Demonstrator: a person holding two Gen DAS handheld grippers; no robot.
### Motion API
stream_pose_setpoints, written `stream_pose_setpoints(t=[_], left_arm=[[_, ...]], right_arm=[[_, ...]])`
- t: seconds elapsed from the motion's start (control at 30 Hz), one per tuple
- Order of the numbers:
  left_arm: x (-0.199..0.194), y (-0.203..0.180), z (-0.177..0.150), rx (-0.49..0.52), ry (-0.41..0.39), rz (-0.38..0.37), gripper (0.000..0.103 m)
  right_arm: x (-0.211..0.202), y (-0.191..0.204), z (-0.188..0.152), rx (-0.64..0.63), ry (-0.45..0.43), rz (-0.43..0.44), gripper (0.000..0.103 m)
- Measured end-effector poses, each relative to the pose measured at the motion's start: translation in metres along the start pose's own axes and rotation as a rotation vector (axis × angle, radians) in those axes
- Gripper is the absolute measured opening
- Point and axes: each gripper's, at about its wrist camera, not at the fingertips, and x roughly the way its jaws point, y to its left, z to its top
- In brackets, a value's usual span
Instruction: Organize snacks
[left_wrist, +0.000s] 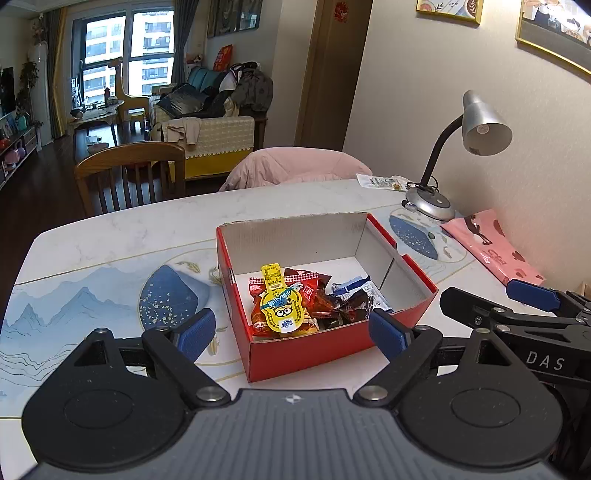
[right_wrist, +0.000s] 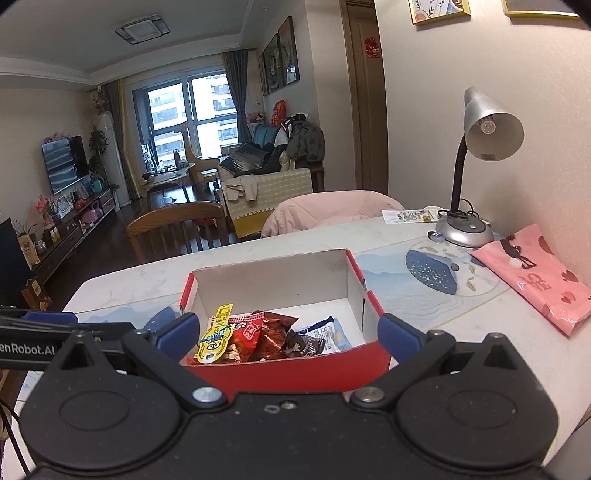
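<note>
A red cardboard box (left_wrist: 306, 354) with a white inside stands on the table. In it lie a yellow cartoon snack (left_wrist: 280, 306), red packets (left_wrist: 314, 291) and a blue-white packet (left_wrist: 360, 288). My left gripper (left_wrist: 291, 334) is open, its blue pads on either side of the box's near end, nothing held. The right gripper's arm (left_wrist: 517, 317) shows at the right of this view. In the right wrist view the same box (right_wrist: 288, 373) sits just ahead, with the yellow snack (right_wrist: 216, 338) and red packets (right_wrist: 258, 336) inside. My right gripper (right_wrist: 290, 334) is open and empty above the near wall.
A silver desk lamp (left_wrist: 480, 125) stands at the back right by the wall. A pink bag (left_wrist: 495, 247) lies beside it, and a small clear packet (left_wrist: 380, 181) sits at the far edge. A wooden chair (left_wrist: 129, 173) and a pink-draped chair (left_wrist: 295, 164) stand behind the table.
</note>
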Motion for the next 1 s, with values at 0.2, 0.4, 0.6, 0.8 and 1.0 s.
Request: stream_pose_setpoints(t=[0.2,0.4,0.6,0.8,1.0], left_arm=[[-0.0038,-0.0007,0.0019,0.008,-0.019,-0.001,0.09],[-0.0038,-0.0006,0.0016,0.007,-0.018,0.0,0.09],[-0.004,-0.0002,0.0028,0.007,-0.013,-0.006,0.09],[-0.002,0.0017,0.0045,0.004,-0.007,-0.012,0.09],[0.001,0.0038,0.0039,0.0,0.001,-0.019,0.09]], right_arm=[[-0.0008,-0.0001,0.0008,0.0,-0.003,-0.003,0.103],[-0.0015,0.0004,0.0027,-0.001,-0.006,0.0,0.103],[-0.002,0.0004,0.0022,0.001,-0.006,-0.007,0.103],[-0.0012,0.0018,0.0015,0.004,-0.001,-0.011,0.103],[-0.0011,0.0015,0.0015,0.004,-0.001,-0.011,0.103]])
